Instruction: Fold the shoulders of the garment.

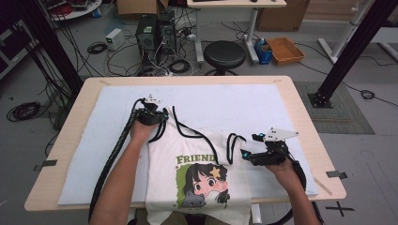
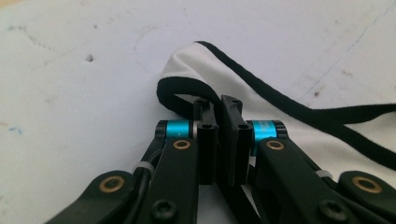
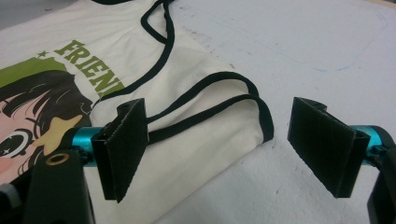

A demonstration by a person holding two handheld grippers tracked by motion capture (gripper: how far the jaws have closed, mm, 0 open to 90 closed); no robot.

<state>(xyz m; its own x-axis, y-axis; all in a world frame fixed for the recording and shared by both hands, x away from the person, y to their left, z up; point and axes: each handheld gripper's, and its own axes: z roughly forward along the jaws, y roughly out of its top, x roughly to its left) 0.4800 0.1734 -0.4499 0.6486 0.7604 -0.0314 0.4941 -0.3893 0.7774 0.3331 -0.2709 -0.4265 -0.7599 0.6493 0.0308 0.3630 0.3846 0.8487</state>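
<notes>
high view: a white tank top with black trim lies on the white mat, its hem hanging off the near edge. left gripper is pinched on 1 strap; right gripper gapes wide around the other strap. best to close squarely on the trim before lifting both together.

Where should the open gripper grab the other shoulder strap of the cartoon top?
Probably at the black-edged end of the free shoulder strap. It lies flat with its end toward the open right hand-held gripper, so come in low along the table from that end, one jaw on each side of the strap. The left hand-held gripper already pinches the other strap of the top.
</notes>
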